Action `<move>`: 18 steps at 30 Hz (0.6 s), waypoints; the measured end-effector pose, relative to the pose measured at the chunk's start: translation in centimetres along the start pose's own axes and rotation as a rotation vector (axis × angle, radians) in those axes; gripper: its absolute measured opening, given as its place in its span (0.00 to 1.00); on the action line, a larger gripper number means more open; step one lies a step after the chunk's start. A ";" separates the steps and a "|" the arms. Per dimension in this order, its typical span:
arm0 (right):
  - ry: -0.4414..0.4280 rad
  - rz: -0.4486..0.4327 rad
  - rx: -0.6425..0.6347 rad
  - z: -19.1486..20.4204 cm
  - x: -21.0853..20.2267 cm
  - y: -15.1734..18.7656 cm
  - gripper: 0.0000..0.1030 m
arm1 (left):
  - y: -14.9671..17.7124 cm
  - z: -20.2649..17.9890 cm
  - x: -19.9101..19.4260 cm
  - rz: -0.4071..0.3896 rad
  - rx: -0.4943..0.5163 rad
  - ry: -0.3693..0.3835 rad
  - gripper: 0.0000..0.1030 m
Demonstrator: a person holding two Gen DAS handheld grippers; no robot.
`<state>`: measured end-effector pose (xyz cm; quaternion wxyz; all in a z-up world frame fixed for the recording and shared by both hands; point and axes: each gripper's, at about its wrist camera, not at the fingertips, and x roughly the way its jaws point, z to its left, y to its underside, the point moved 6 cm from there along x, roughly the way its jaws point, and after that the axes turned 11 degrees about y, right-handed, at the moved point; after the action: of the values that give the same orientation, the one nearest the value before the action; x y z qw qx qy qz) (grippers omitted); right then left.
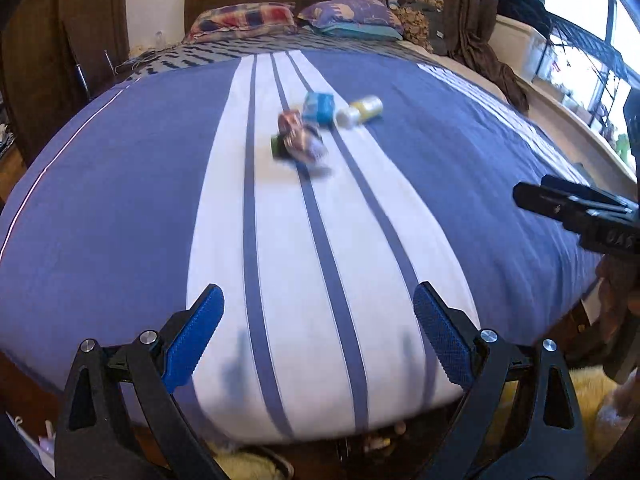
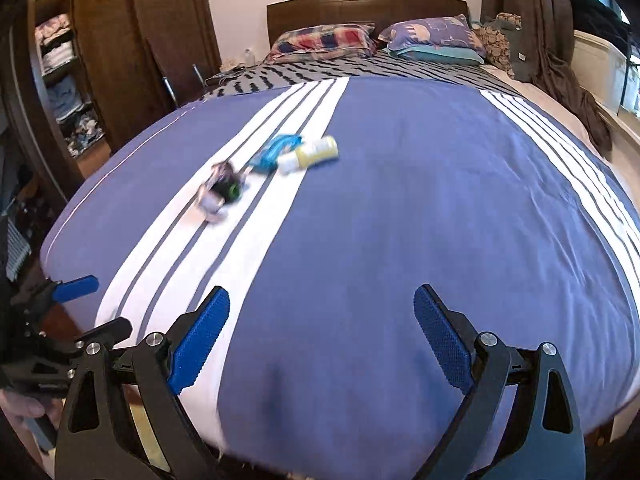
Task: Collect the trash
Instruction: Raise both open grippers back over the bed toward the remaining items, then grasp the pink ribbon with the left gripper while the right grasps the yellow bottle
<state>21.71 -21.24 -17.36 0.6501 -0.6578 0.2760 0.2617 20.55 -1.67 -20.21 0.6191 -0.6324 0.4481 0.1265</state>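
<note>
Trash lies in the middle of the bed (image 1: 120, 200): a crumpled multicoloured wrapper with a dark green piece (image 1: 298, 142), a blue packet (image 1: 318, 108) and a yellow-and-white bottle on its side (image 1: 360, 111). The right wrist view shows the same wrapper (image 2: 222, 194), packet (image 2: 276, 152) and bottle (image 2: 310, 153). My left gripper (image 1: 318, 336) is open and empty above the bed's foot, well short of the trash. My right gripper (image 2: 322, 338) is open and empty, also near the foot, to the right of the left one.
The bed has a blue cover with white stripes (image 2: 420, 208). Pillows (image 2: 324, 42) lie by the headboard. A wardrobe with clothes (image 2: 64, 80) stands to the left, curtains and a window ledge (image 1: 560, 92) to the right. A yellowish rug (image 1: 576, 396) lies on the floor.
</note>
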 end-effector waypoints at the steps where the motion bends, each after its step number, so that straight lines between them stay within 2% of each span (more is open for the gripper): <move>1: 0.003 0.001 -0.003 0.2 0.5 -0.8 0.91 | -0.9 0.4 0.5 -0.007 -0.003 0.000 0.87; 3: 0.007 0.007 -0.011 0.6 2.2 -2.1 0.91 | -2.6 1.3 1.5 -0.014 -0.004 -0.007 0.83; 11: 0.023 0.011 -0.031 1.6 7.4 -5.6 0.91 | -7.6 3.4 6.1 -0.012 -0.040 0.030 0.49; 18: 0.013 -0.006 -0.033 2.7 10.5 -8.6 0.91 | -9.8 3.9 9.3 0.014 -0.025 0.025 0.48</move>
<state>35.23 -18.73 -18.64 0.6380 -0.6710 0.2740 0.2602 34.45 -3.60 -21.08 0.6047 -0.6385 0.4584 0.1287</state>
